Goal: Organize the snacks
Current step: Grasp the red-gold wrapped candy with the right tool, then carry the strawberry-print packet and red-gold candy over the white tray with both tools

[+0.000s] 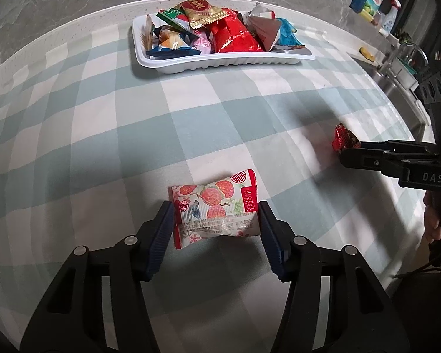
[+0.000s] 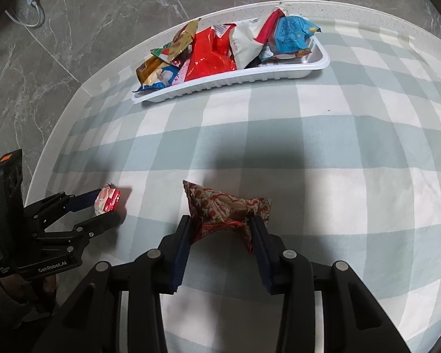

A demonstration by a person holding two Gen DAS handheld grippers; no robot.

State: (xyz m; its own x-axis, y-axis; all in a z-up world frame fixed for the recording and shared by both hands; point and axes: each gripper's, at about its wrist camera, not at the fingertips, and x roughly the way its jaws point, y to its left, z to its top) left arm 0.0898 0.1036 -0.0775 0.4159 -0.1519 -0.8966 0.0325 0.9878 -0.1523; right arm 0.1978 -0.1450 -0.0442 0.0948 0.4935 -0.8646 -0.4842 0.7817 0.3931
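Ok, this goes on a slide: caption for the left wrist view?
Left gripper holds a snack packet above the checked cloth, white tray of snacks beyond.

Tray's (image 1: 220, 63) lower snacks (image 1: 173, 44) — buried

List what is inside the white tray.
White tray holds piled snack packets: a big red bag, blue packet, gold-edged red packet. Anything beneath them is covered.

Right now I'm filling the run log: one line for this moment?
left hand-held gripper: shut on lychee-print packet | right hand-held gripper: shut on red packet | tray: heaped
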